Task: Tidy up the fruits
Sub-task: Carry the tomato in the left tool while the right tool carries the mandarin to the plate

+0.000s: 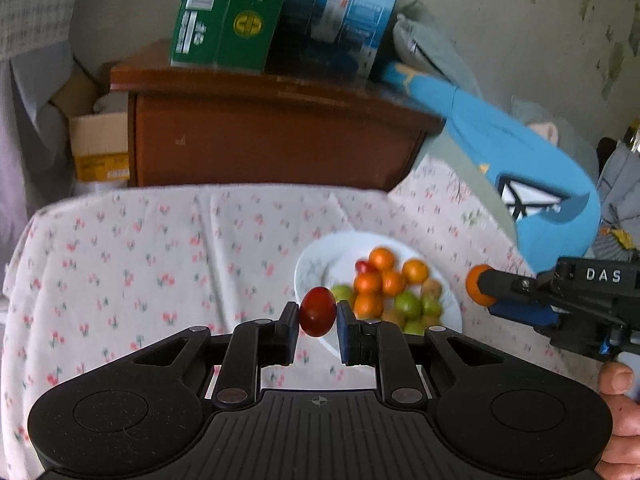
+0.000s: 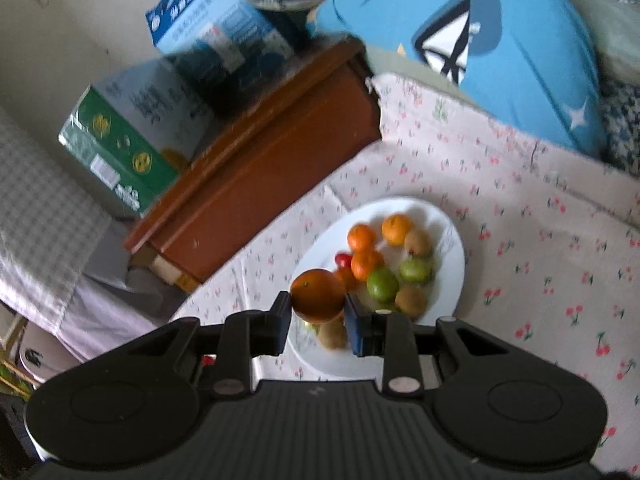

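Two hand-held tongs hover above a white plate (image 2: 452, 236) of fruit on a surface draped in a cherry-print cloth (image 1: 132, 264); whether a tabletop or a bed lies beneath cannot be told. The left tongs (image 1: 318, 316) are clamped on a dark red fruit (image 1: 318, 311), pinched between the blue pads and held clear of the cloth, just off the plate's near rim. The right tongs (image 2: 318, 311) are clamped on an orange (image 2: 318, 294), held over the plate's near left part; in the left wrist view the same tongs (image 1: 486, 290) and orange (image 1: 476, 286) hang beside the plate's right rim, with a person's fingers (image 1: 618, 380) on the handle. The plate sits toward the cloth's far edge and carries several small oranges (image 2: 362, 237), green fruits (image 2: 382, 283), brown kiwis (image 2: 418, 243) and one small red fruit (image 2: 343, 259). Beyond the far edge stands a brown wooden cabinet (image 1: 276, 136) bearing a green box (image 1: 224, 16) and a blue box (image 1: 344, 12). A blue cushion (image 2: 520, 40) lies at the far right corner.
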Demonstrator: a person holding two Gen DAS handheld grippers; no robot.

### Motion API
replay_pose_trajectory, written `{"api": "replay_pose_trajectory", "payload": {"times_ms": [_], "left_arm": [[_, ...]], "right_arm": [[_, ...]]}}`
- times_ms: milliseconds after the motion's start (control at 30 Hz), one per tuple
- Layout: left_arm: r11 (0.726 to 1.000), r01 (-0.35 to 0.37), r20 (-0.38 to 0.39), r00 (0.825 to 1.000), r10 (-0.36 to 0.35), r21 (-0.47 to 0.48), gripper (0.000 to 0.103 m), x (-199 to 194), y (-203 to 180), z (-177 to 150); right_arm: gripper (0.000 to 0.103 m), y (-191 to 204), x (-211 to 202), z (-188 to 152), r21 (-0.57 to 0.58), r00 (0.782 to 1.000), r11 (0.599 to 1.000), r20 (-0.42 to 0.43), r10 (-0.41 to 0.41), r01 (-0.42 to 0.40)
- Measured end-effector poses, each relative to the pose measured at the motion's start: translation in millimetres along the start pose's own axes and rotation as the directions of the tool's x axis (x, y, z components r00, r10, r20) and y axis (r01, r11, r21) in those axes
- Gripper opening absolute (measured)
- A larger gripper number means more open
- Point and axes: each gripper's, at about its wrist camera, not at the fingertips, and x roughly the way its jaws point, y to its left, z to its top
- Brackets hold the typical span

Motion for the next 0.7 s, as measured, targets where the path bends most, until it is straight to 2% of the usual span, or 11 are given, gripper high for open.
{"api": "replay_pose_trajectory", "payload": {"times_ms": [300,700], "left_arm": [[1.000,0.004,-0.012,1.000,-0.004,0.000,0.017,21,-4,29],[0.998,0.011,-0.048,0.999,-0.008,0.062,0.017,70,-15,51]], "right_arm": [[0.029,-6,0,25,0.024,0.999,1.000,0.047,-0.010,0.009],[0.029,-19,37,36,0.047,0.999,0.998,-0.017,-0.041,0.042]]}}
